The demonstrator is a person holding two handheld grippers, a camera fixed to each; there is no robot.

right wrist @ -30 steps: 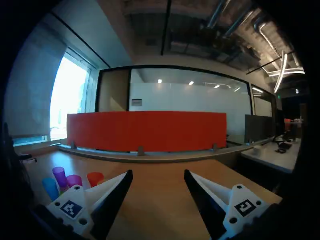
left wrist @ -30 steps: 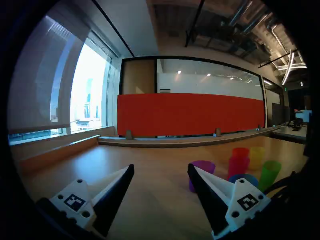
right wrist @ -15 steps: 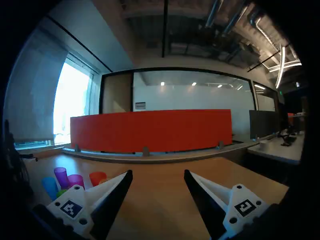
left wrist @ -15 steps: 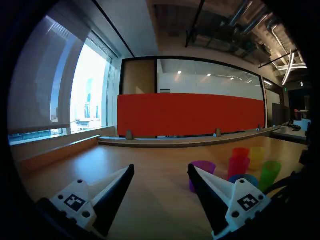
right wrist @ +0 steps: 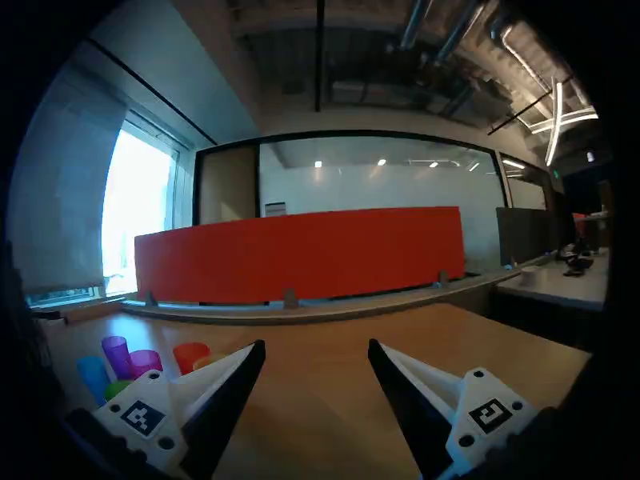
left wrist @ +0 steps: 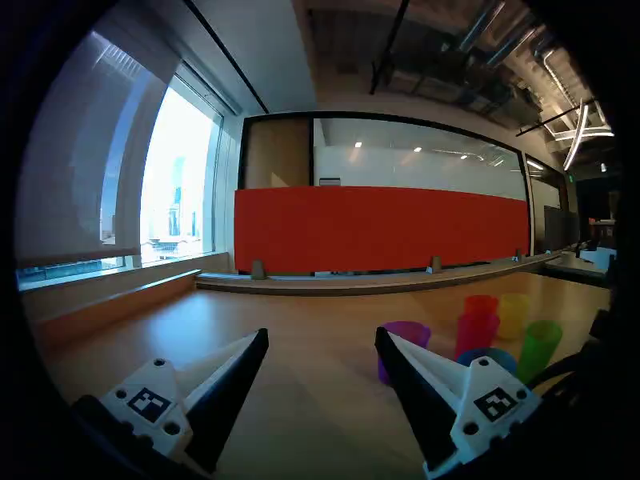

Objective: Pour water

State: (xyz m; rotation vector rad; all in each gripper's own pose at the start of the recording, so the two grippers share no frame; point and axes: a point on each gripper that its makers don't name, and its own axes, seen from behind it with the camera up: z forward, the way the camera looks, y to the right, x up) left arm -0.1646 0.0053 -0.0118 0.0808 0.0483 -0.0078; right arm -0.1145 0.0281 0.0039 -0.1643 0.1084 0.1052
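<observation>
Several coloured plastic cups stand in a cluster on the wooden table. In the left gripper view they sit right of centre: a purple cup [left wrist: 405, 336], a pink cup [left wrist: 476, 332], a red cup [left wrist: 481, 304], a yellow cup [left wrist: 514, 312], a green cup [left wrist: 540, 346] and a blue cup [left wrist: 490, 358] partly behind the right finger. My left gripper [left wrist: 321, 340] is open and empty, left of the cups. In the right gripper view the cluster lies low on the left: a purple cup [right wrist: 117, 356], a pink cup [right wrist: 146, 362], an orange cup [right wrist: 190, 356], a blue cup [right wrist: 93, 376]. My right gripper [right wrist: 316, 350] is open and empty.
A red divider panel [left wrist: 376, 228] runs along the table's far edge. A bright window [left wrist: 176, 192] and a wooden ledge [left wrist: 112, 300] are on the left. A neighbouring desk [right wrist: 552, 288] with small items stands at the right.
The left gripper has stayed still. The right gripper's view has shifted and tilted slightly, so the red divider now slants up to the right.
</observation>
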